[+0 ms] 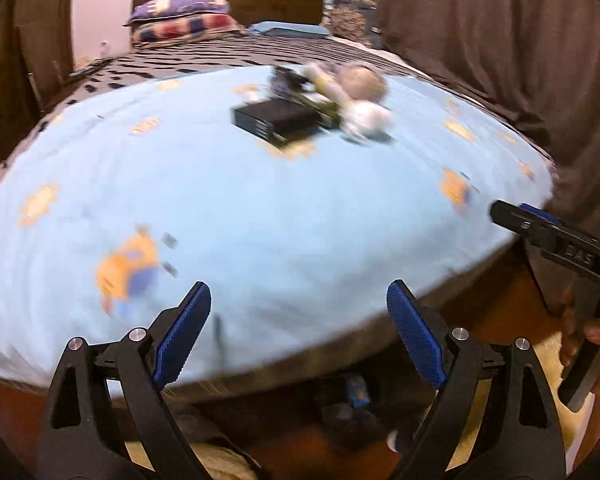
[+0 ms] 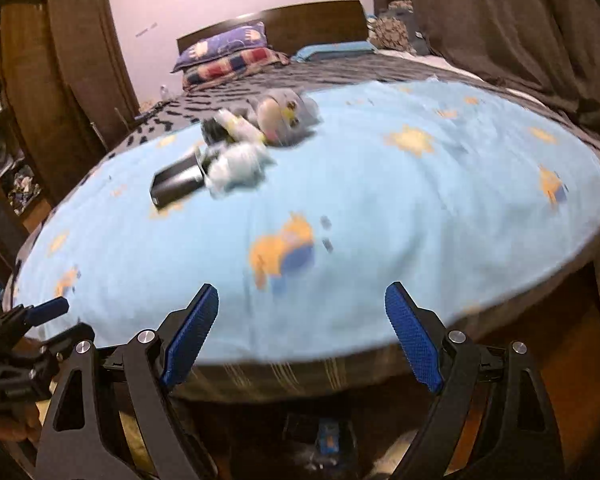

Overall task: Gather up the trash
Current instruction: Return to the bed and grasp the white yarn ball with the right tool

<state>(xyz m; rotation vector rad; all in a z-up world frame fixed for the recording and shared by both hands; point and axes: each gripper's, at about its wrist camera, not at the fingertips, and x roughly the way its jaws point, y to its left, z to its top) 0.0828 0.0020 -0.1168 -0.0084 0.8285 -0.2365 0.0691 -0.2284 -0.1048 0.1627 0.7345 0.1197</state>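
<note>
A blurred heap lies toward the far side of the light blue blanket (image 1: 280, 220) on the bed. It holds a black box (image 1: 278, 120) (image 2: 178, 184), a crumpled white wad (image 1: 368, 118) (image 2: 238, 166) and a round grey soft lump (image 1: 362, 82) (image 2: 284, 114). My left gripper (image 1: 299, 286) hangs over the blanket's near edge, open, with nothing between its blue pads. My right gripper (image 2: 302, 288) is beside it, also open and empty. A finger (image 1: 516, 218) of the right gripper shows at the right in the left wrist view, with a hand (image 1: 596, 336) on its handle.
Pillows (image 2: 224, 52) and a dark headboard (image 2: 316, 20) stand at the bed's far end. Brown curtains (image 1: 500, 40) hang along the right, and a wooden wardrobe (image 2: 60, 80) stands at the left. On the floor under the bed's near edge sits a dark, blurred object (image 2: 326, 438).
</note>
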